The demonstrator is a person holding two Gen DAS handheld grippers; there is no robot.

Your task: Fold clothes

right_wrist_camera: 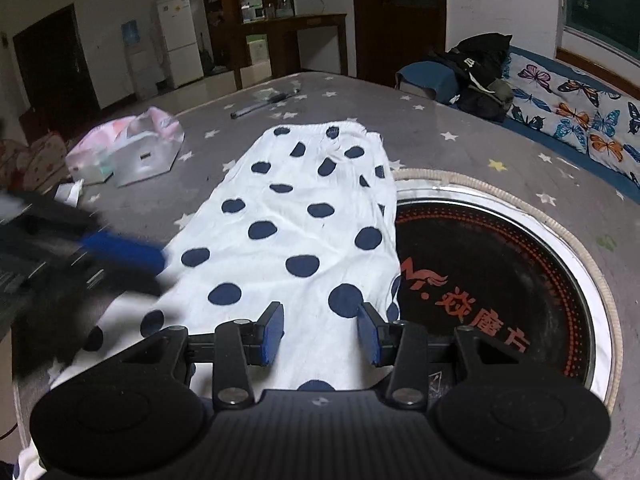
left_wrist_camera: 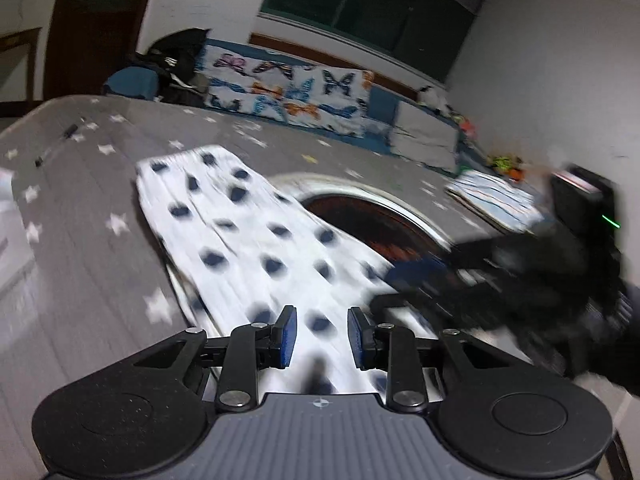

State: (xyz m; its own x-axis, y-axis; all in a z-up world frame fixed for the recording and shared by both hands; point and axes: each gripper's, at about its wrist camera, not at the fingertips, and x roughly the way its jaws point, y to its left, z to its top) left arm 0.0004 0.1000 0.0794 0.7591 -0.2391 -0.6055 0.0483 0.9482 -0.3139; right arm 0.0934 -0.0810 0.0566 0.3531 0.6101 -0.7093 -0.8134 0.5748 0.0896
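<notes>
The garment (right_wrist_camera: 296, 232), white with dark blue dots, lies flat on the table (right_wrist_camera: 460, 136), its elastic waistband at the far end. Its right edge overlaps the rim of the round hob (right_wrist_camera: 500, 280) set into the table.

The left gripper (left_wrist_camera: 322, 336) is above the near end of the garment, fingers apart, nothing between the blue pads (left_wrist_camera: 289, 334). The right gripper (right_wrist_camera: 320, 334) is above the near right part of the garment, fingers apart, nothing held. In each wrist view the other gripper appears blurred at the side, over the garment edge.

The table cover is grey with white stars. A pen (right_wrist_camera: 264, 104) lies near its far edge. A bench with a butterfly cushion (right_wrist_camera: 580, 116) runs under the window (left_wrist_camera: 372, 4); dark clothes (right_wrist_camera: 480, 68) are piled at its end. A white fridge (right_wrist_camera: 178, 40) stands at the far wall.

A clear plastic bag (right_wrist_camera: 128, 152) lies left of the garment; its contents cannot be identified.
</notes>
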